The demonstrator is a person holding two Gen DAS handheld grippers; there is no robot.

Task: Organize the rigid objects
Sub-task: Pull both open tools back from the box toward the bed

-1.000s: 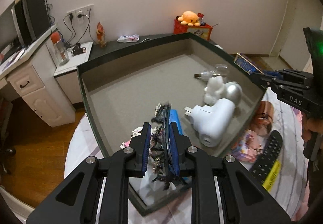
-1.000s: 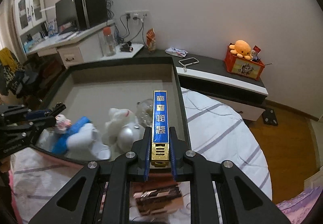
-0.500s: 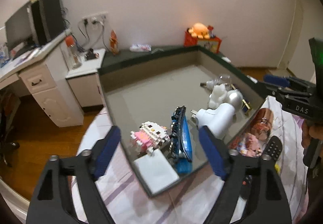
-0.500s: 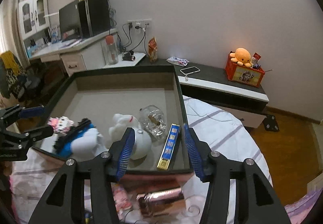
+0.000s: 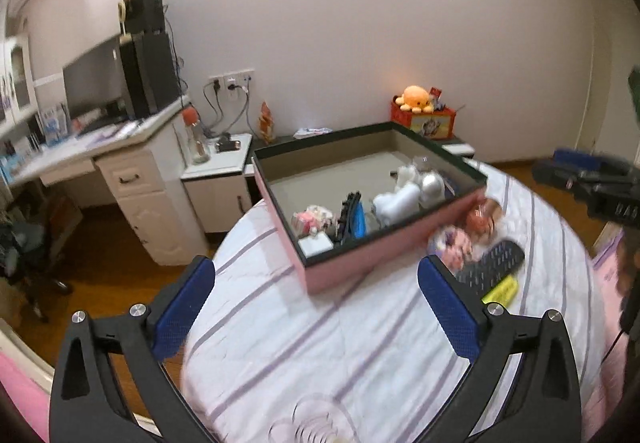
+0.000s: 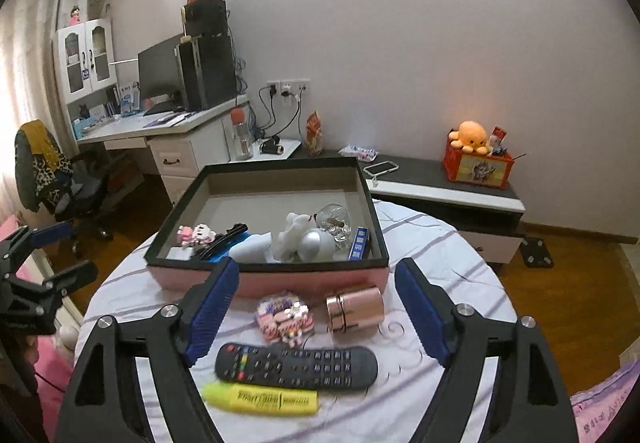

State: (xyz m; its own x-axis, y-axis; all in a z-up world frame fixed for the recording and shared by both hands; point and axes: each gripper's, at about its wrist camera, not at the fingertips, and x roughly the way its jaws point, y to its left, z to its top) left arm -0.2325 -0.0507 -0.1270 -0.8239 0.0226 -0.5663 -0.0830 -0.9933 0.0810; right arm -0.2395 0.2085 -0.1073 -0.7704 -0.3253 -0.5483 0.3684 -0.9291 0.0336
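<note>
Both tools have let go and backed off the box point(image 6: 267, 277): left tool point(image 5: 316, 301) and right tool point(image 6: 316, 307) empty, jaws still spreading, so the comb point(image 6: 222, 239) and blue bar point(image 6: 359, 243) are now filed inside. Just before the box, still loose on the table point(image 6: 440, 255): highlighter point(image 6: 262, 399), remote point(image 6: 296, 365), beaded trinket point(image 6: 284, 317), pink cylinder point(image 6: 354, 309). Box is pink-walled, dark-rimmed, open-topped, its contents crowded along the near wall.

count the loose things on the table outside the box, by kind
remote control: 1
yellow highlighter: 1
rose-gold cylinder: 1
pink beaded trinket: 1
total: 4, all lying in front of the pink box
</note>
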